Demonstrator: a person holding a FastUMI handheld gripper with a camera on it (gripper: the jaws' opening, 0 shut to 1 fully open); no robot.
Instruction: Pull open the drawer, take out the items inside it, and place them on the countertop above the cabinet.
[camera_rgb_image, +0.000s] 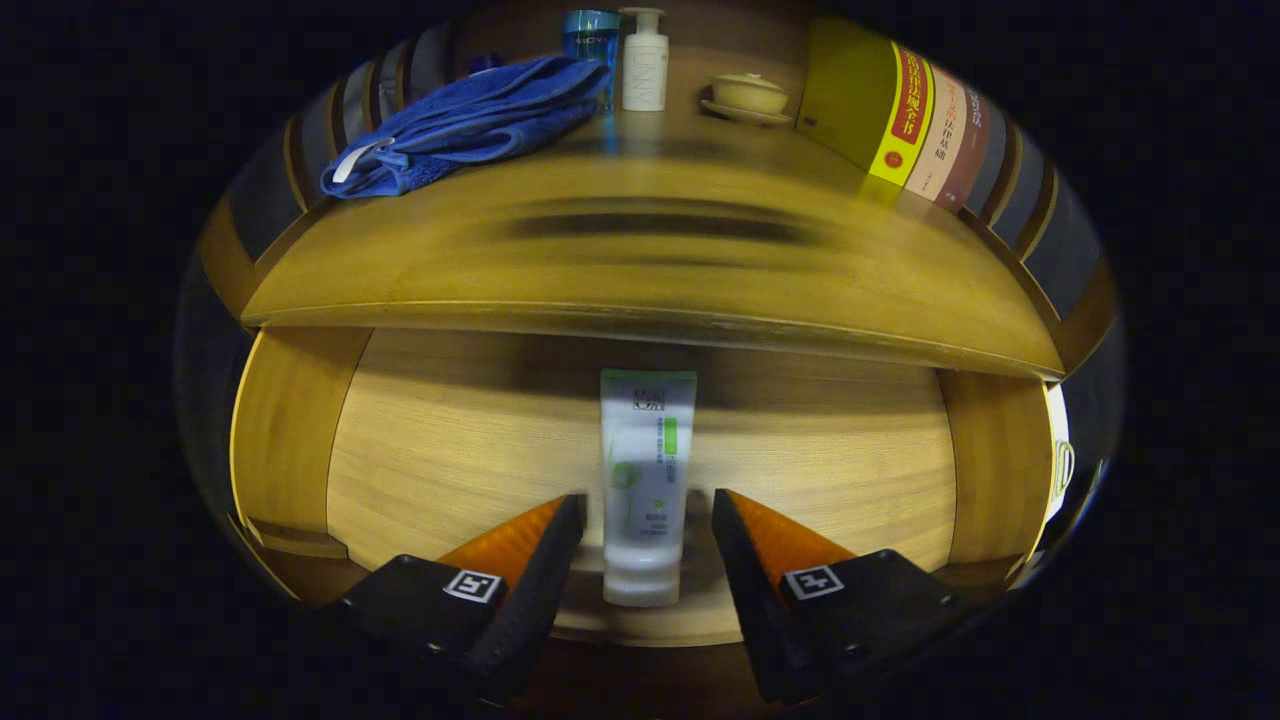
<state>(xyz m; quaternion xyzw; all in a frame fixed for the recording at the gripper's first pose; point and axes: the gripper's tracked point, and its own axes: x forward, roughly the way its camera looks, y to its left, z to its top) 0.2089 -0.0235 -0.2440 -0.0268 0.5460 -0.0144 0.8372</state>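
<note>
— In the open drawer (450, 450), where's the tube (645, 480)?
— Lying flat between my gripper (648, 525) fingers, which stand apart, not touching it. Above, the bench (650, 260) holds a towel (470, 120).

My gripper (648, 540) is spread wide over the open drawer (450, 440), with the white tube (645, 490) lying between its fingers, untouched by either. On the countertop (650, 270) beyond lie a blue towel (470, 120), a pump bottle (644, 60), and books (900, 110).
</note>
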